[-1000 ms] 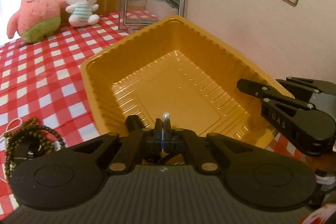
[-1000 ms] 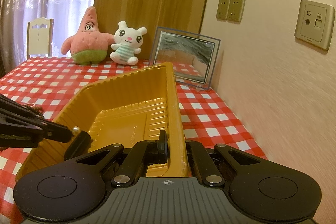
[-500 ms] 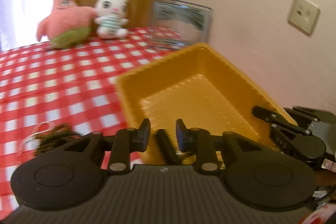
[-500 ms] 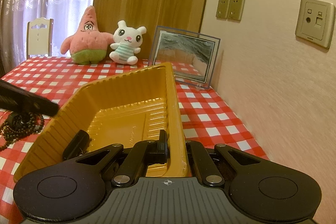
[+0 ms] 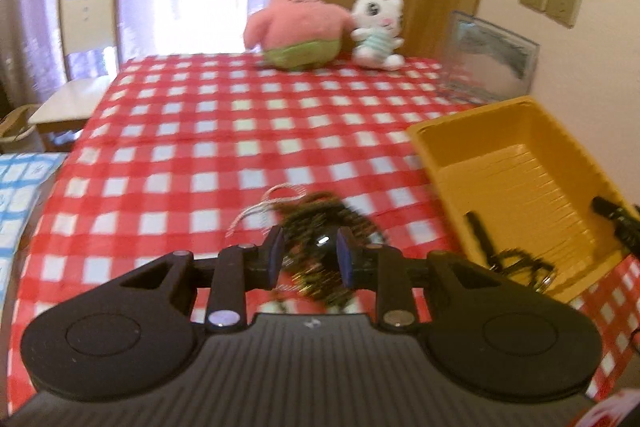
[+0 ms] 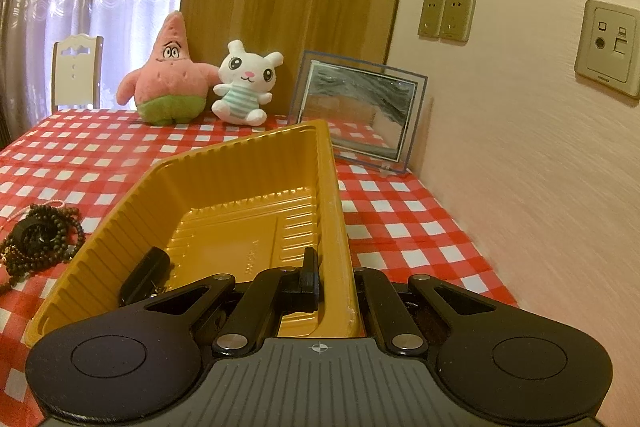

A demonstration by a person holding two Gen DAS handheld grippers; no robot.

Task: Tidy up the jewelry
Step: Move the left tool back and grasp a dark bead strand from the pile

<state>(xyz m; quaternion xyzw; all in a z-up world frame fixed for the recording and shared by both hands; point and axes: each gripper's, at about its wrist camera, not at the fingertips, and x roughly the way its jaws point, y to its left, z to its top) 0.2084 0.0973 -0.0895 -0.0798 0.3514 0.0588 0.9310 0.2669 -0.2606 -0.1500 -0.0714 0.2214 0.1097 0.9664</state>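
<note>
The dark bead necklace lies heaped on the checked surface, left of the yellow tray. The left tongs hang spread over it, empty; next they must lower and pinch. The right tongs stay pressed together at the tray's rim.

A second ago the left gripper was pinched on a pearl-tipped pin over the yellow tray; now its jaws stand apart with nothing pressed between them, and it has swung away from the tray to sit over the dark bead necklace on the checked cloth; the tray has slid to three o'clock in its view; in the right wrist view the left gripper has gone from nine o'clock, baring the beads.
</note>
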